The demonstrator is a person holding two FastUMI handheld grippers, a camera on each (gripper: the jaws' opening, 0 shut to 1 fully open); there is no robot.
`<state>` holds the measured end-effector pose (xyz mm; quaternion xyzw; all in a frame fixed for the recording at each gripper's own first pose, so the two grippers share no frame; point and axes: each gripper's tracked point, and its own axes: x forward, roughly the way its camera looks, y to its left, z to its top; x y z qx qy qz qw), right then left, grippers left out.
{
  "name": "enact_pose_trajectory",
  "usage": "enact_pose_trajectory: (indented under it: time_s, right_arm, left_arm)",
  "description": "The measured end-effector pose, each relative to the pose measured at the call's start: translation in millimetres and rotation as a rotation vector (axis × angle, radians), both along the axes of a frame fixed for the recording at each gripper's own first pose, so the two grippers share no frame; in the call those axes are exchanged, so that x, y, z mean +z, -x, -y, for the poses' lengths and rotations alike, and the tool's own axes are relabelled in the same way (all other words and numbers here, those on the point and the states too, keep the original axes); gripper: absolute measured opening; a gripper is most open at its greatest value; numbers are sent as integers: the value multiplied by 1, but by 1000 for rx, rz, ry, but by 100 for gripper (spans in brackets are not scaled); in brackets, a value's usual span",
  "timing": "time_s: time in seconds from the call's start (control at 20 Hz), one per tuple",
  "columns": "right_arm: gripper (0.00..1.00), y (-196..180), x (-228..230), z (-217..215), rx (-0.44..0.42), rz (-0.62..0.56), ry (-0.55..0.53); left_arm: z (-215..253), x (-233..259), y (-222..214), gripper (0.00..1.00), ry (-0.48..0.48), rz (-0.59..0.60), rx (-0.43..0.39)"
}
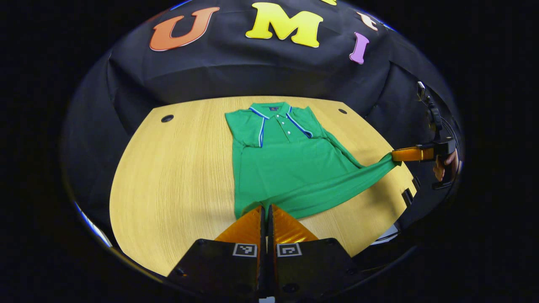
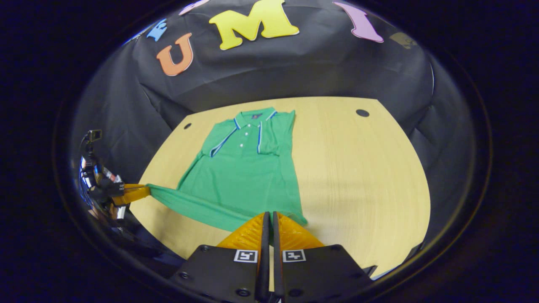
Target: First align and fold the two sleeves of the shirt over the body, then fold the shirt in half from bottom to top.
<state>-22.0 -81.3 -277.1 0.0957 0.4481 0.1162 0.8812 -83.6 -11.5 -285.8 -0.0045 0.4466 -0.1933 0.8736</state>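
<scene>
Shirt (image 1: 286, 164) hem pinched in both tongs (image 1: 266, 210), hand (image 1: 444, 164) at right

A recording booth: black cloth wall (image 1: 261, 71) behind a wooden table (image 1: 177, 176).

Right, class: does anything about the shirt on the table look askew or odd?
Yes. The green shirt lies flat near the collar, but its bottom hem is stretched into a long point toward the right gripper at the table edge, with the left gripper pinching the other corner. No damage visible.
</scene>
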Motion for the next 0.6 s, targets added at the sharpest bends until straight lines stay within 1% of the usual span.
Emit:
enact_pose_trajectory:
  time_s: [0.2,0.45,0.6]
  right_arm:
    - [7,-42,24,-3,-10,48,-20]
    - [7,-89,42,-3,-10,88,-21]
    - [7,-117,49,-5,-16,105,-29]
  left_arm:
    - [-1,15,-43,3,13,43,11]
    - [1,31,-94,3,44,88,28]
    - [-2,37,-126,3,33,126,28]
